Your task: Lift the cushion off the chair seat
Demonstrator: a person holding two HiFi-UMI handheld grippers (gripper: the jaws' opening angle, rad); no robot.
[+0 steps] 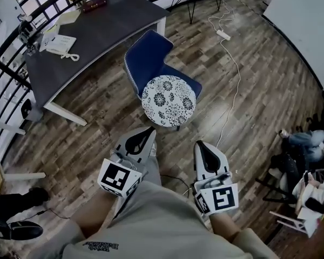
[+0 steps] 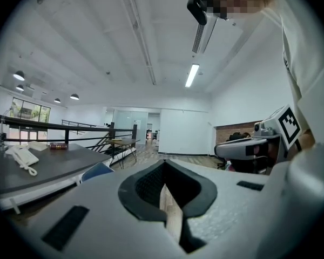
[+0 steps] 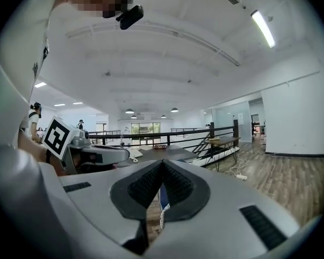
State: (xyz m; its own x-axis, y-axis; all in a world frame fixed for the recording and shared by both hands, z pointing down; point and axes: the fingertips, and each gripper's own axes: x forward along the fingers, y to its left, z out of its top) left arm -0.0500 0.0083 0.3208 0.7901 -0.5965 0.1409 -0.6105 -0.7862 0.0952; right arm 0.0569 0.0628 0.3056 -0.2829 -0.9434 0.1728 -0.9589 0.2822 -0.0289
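Observation:
A round white cushion with dark flower print lies on the seat of a blue chair in the head view. My left gripper and right gripper are held side by side below the cushion, apart from it, both shut with nothing between the jaws. In the left gripper view the left gripper points level over the floor, a blue chair edge at its left. Through the slit of the right gripper a sliver of blue chair and cushion rim shows.
A dark desk with a white phone stands behind the chair, a railing beyond it. A white cable and power strip run over the wooden floor at right. People sit at the far right.

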